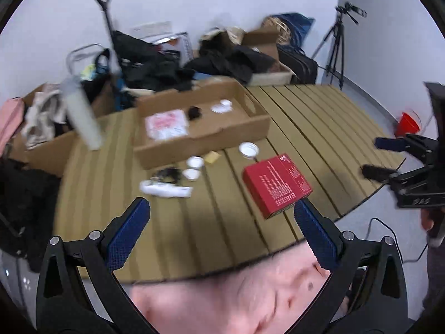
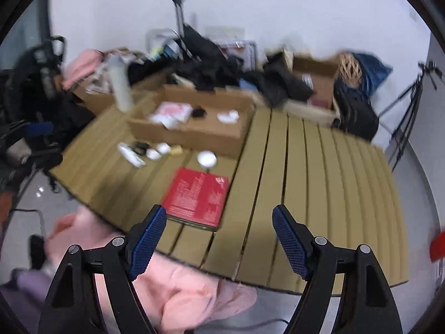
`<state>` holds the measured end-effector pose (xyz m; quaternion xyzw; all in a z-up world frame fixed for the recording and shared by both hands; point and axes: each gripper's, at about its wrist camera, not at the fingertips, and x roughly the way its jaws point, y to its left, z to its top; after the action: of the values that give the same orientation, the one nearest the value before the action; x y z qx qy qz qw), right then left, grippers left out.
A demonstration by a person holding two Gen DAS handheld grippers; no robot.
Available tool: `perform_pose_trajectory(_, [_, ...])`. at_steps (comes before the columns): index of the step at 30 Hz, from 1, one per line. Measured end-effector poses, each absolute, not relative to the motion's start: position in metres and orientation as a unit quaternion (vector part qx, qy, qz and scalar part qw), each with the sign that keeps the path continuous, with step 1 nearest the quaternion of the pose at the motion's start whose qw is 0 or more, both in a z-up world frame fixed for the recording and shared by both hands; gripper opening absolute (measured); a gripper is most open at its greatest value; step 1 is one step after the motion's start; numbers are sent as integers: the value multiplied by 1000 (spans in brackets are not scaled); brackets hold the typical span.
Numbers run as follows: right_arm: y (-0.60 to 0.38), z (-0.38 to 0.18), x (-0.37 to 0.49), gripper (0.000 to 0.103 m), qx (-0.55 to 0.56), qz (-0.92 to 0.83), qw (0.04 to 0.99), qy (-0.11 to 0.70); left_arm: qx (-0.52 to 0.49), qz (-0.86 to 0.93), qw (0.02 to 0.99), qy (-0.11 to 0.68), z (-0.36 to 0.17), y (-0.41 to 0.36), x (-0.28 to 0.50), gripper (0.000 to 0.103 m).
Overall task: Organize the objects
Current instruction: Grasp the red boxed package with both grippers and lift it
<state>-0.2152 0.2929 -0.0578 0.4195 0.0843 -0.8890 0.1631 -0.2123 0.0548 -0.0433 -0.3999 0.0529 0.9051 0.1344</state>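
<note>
Left gripper (image 1: 222,222): we find its fingers spread wide with nothing between them, held above the near edge of the worktop (image 1: 319,117).
White cylinder (image 1: 82,117): we see it standing tilted at the worktop's left edge; blur hides any label.
Small clutter (image 1: 167,183): we note a white piece and a dark tangle lying left of two small white round items; too blurred for us to identify.
Cardboard tray (image 1: 203,139): we see it open-topped toward the back of the worktop, holding a pink-and-white packet (image 1: 166,124), a small black item and a white item, both indistinct.
White lid (image 1: 248,149): we see it lying just in front of the tray.
Red box (image 1: 276,185): we find it flat on the worktop, near the front edge, just beyond the left gripper's right finger; its white print is unreadable.
Pink cloth (image 1: 250,284): we see it below the worktop edge, partly hidden by both grippers' frames.
Right gripper (image 2: 219,239): we find its fingers wide apart and empty, above the front edge, the red box just beyond its left finger. In the left view it is cut off at the frame's right border.
Background: we see dark clothing, boxes and a tripod (image 1: 338,44) behind the worktop, smeared by blur.
</note>
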Motion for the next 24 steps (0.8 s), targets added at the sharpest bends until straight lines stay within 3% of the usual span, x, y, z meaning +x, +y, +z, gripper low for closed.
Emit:
perform_pose_trajectory(2, [291, -93, -235, 82, 445, -877, 172, 51, -412, 896, 160, 48, -80, 76, -233, 100])
perform_pose_trajectory(4, [291, -123, -254, 74, 466, -867, 176, 19, -447, 876, 179, 22, -118, 93, -258, 85])
perform_pose_trajectory(5, [294, -137, -264, 68, 474, -863, 172, 3, -466, 866, 181, 10, -132, 98, -268, 83])
perform_pose_trajectory(7, [299, -153, -276, 62, 482, -860, 167, -25, -500, 847, 181, -15, -156, 105, -285, 57])
perform_pose_trajectory(8, [304, -161, -284, 57, 487, -856, 168, -46, -510, 840, 185, -26, -166, 108, -291, 54])
perform_pose_trajectory(11, [312, -177, -300, 48, 495, -847, 172, -87, -509, 831, 206, -86, -177, 104, -301, 55])
perform_pose_trajectory(17, [304, -194, -314, 47, 509, -832, 190, -111, -514, 820, 219, -125, -182, 97, -305, 54])
perform_pose_trajectory(19, [307, -197, -317, 47, 514, -825, 195, -132, -520, 810, 230, -148, -183, 93, -306, 41])
perform_pose_trajectory(21, [307, -194, -315, 40, 519, -823, 183, -142, -525, 809, 227, -138, -173, 98, -299, 41])
perform_pose_trajectory(24, [297, -152, -296, 40, 479, -855, 174, -97, -486, 833, 241, -103, -133, 103, -287, 41])
